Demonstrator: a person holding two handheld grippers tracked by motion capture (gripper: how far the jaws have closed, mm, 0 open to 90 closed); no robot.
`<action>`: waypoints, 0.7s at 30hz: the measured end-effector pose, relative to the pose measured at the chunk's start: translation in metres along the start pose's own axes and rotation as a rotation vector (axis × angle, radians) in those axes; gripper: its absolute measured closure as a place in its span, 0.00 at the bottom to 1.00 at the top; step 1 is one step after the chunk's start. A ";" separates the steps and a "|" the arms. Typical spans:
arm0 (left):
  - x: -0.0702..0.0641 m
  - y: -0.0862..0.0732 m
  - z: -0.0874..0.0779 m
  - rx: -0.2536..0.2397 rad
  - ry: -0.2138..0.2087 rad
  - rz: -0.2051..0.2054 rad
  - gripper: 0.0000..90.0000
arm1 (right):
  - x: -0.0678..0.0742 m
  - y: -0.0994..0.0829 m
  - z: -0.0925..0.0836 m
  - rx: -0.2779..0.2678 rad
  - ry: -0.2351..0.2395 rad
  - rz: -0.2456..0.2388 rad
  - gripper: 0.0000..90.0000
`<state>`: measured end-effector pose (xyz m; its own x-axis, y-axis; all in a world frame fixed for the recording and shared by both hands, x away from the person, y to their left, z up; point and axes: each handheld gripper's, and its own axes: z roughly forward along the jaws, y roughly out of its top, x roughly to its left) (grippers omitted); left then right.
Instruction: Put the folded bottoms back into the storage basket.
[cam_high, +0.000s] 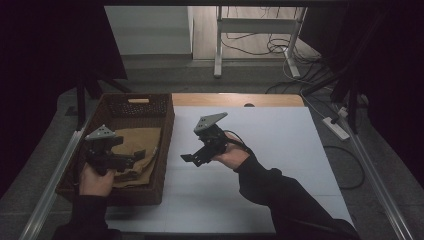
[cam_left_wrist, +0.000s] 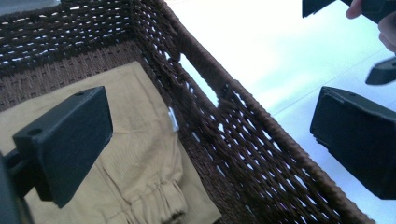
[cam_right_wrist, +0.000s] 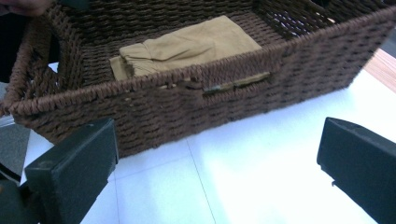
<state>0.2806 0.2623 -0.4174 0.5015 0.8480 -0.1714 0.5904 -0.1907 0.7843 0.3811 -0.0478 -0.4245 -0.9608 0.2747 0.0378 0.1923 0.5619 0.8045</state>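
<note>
A brown wicker basket (cam_high: 168, 131) stands on the left part of the white table (cam_high: 270, 145). A folded tan cloth (cam_high: 142, 150) lies inside it. My left gripper (cam_high: 131, 160) hovers open over the basket's near right side; the tan cloth (cam_left_wrist: 135, 154) lies below one jaw, and the basket wall (cam_left_wrist: 243, 135) runs between the two jaws. My right gripper (cam_high: 193, 158) is open above the table just right of the basket and points at it. From there I see the basket's side wall (cam_right_wrist: 196, 107) with the cloth (cam_right_wrist: 191, 44) behind it. Both grippers (cam_left_wrist: 215, 140) (cam_right_wrist: 217, 172) hold nothing.
A wooden strip (cam_high: 235, 99) edges the table's far side. Metal rails (cam_high: 57, 167) run along both sides. Beyond the table stand white desk legs (cam_high: 218, 45) with cables, and a power strip (cam_high: 336, 127) lies on the floor at the right.
</note>
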 end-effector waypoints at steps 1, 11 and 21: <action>-0.002 -0.001 -0.001 -0.003 0.001 0.002 0.00 | -0.001 -0.002 -0.002 -0.002 0.000 0.007 0.00; -0.014 -0.011 -0.006 -0.020 0.008 0.010 0.00 | -0.003 -0.016 -0.016 -0.011 -0.027 0.044 0.00; -0.023 -0.028 -0.010 -0.026 0.015 -0.002 0.00 | 0.001 -0.025 -0.024 0.006 -0.029 0.057 0.00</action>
<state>0.2459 0.2530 -0.4291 0.4906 0.8559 -0.1637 0.5743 -0.1763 0.7995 0.3705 -0.0807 -0.4305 -0.9420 0.3291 0.0660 0.2479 0.5496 0.7978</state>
